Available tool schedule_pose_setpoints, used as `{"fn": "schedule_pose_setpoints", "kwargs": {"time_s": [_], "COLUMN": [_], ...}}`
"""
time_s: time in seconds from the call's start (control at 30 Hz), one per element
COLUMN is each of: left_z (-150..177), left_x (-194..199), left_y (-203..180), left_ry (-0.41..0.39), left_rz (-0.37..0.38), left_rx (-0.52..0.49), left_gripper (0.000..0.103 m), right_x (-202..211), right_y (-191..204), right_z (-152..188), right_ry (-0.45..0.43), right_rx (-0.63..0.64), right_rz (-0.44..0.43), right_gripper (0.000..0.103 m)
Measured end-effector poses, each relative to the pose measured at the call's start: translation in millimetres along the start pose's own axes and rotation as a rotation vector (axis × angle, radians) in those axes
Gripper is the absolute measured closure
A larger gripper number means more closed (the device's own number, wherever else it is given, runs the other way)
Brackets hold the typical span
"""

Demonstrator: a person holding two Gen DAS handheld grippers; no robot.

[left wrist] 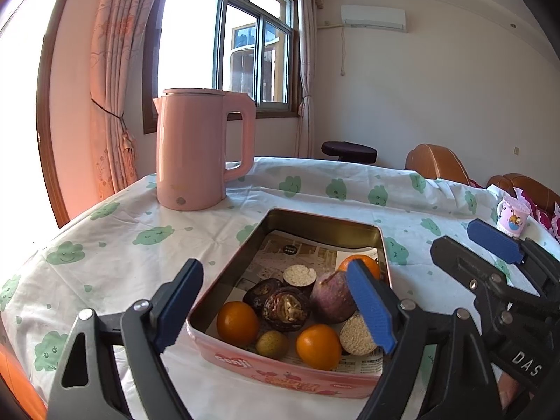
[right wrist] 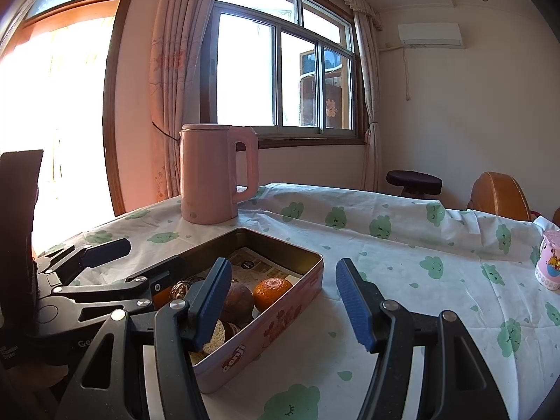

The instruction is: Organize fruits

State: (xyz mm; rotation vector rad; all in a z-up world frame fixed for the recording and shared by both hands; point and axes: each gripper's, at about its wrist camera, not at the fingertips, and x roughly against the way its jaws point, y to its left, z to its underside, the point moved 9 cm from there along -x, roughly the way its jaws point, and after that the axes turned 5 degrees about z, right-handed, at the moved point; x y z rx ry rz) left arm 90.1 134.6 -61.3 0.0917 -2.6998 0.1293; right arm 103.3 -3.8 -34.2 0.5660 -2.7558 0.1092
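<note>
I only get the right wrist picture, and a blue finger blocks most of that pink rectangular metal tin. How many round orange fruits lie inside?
Observer: Three round orange fruits lie in the pink rectangular metal tin: two near the front wall, one at the far right.
Operator: Anything between the front two?
Observer: A small greenish-brown round fruit.
Operator: Is the left hand-held gripper holding something?
Observer: No, the left hand-held gripper is open, with nothing gripped.
</note>
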Motion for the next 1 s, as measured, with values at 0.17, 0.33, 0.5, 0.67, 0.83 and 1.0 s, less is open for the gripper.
{"fn": "schedule_pose_setpoints", "kwargs": {"time_s": [0.17,0.33,0.5,0.67,0.83,1.0], "left_z": [-3,-6,-6,-6,-4,-4], "left_x": [4,7,6,5,2,5], "left_y": [0,-4,-6,-7,-7,-13], "left_ry": [-0.016,-0.024,-0.025,-0.018,-0.009,-0.017], "left_rz": [-0.004,0.008,-0.009,-0.008,-0.009,-0.013], "left_rx": [0.000,-0.009,-0.023,-0.015,-0.010,-0.035], "left_gripper": [0.003,0.001,0.000,0.000,0.000,0.000], "right_x": [1,4,8,11,12,12], "right_y": [-3,-12,-22,-26,-30,-42], "right_z": [-1,-6,-9,-8,-7,-5], "right_ry": [-0.005,-0.017,-0.030,-0.034,-0.029,-0.011], "right_rx": [-0.005,-0.018,-0.033,-0.041,-0.039,-0.036], "right_rz": [0.010,0.029,0.044,0.051,0.053,0.065], "right_gripper": [0.039,0.039,0.037,0.035,0.035,0.035]}}
